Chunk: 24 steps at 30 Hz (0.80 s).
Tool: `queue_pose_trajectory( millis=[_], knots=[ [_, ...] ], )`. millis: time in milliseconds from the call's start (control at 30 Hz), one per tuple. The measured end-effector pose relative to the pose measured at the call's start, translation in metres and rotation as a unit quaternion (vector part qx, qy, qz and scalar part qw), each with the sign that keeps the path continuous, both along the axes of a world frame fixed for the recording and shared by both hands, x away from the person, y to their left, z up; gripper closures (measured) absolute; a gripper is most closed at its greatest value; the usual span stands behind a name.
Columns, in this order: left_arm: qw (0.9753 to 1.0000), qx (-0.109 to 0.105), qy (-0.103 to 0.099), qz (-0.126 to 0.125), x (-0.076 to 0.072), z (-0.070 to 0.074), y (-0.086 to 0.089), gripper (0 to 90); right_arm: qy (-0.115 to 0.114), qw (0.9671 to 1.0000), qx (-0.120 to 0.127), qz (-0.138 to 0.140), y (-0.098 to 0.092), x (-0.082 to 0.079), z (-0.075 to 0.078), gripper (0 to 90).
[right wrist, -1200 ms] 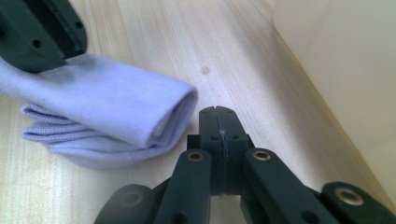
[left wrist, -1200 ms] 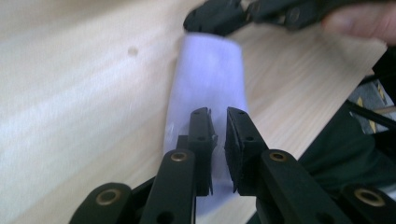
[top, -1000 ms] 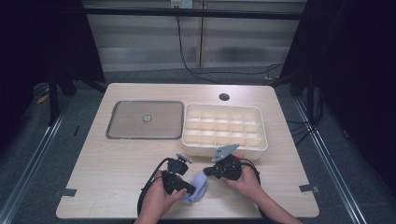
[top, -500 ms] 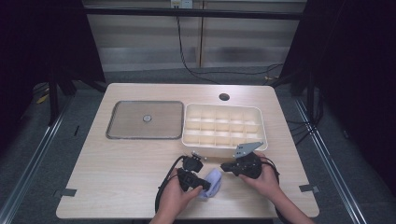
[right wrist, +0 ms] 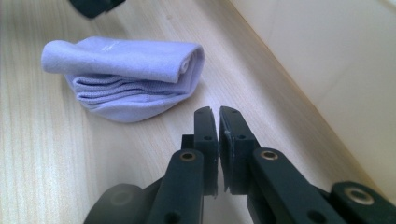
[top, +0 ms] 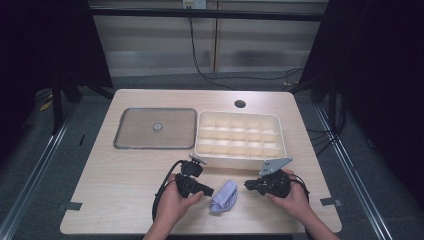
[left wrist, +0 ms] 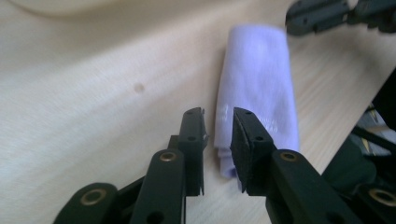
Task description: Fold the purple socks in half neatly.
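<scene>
The left gripper (left wrist: pixel 218 122) hovers low over the table (top: pixel 125 175), its jaws a narrow gap apart and gripping nothing, their tips just beside the near end of a folded lilac cloth (left wrist: pixel 259 88). The right gripper (right wrist: pixel 218 122) sits with jaws nearly together and empty, near the cloth's other side. The cloth (top: pixel 224 196) lies on the bare wood between the two grippers. Behind them stands a cream compartment tray (top: pixel 240 156), with a flat grey tray (top: pixel 125 142) to its left
</scene>
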<state>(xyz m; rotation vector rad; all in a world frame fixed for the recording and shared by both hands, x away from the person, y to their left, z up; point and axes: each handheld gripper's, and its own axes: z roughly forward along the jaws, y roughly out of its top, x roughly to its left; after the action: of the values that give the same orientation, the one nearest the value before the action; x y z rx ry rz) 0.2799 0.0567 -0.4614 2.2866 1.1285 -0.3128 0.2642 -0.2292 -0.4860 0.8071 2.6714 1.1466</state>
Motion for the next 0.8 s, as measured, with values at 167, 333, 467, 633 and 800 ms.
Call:
queue_pose_trajectory(
  millis=[167, 333, 467, 633, 800],
  knots=[
    [0.9998, 0.004, 0.008, -0.016, -0.006, -0.009, -0.009, 73.6, 0.003, 1.0000, 0.000, -0.007, -0.003, 0.002, -0.002, 84.4],
    [0.9996, -0.003, 0.008, -0.027, -0.009, -0.013, -0.025, 72.6, 0.001, 0.9999, 0.001, -0.017, -0.009, 0.002, 0.000, 82.8],
    [0.9991, -0.014, 0.011, -0.040, -0.013, -0.016, -0.041, 69.6, 0.007, 0.9996, 0.008, -0.025, -0.014, 0.003, 0.001, 81.7],
    [0.9988, -0.021, 0.003, -0.045, -0.014, -0.016, -0.046, 67.1, 0.011, 0.9992, 0.010, -0.036, -0.019, 0.005, 0.000, 80.2],
    [0.9985, -0.015, -0.028, -0.044, -0.010, -0.012, -0.031, 60.6, 0.027, 0.9980, 0.027, -0.051, -0.023, 0.007, 0.004, 76.8]
  ],
)
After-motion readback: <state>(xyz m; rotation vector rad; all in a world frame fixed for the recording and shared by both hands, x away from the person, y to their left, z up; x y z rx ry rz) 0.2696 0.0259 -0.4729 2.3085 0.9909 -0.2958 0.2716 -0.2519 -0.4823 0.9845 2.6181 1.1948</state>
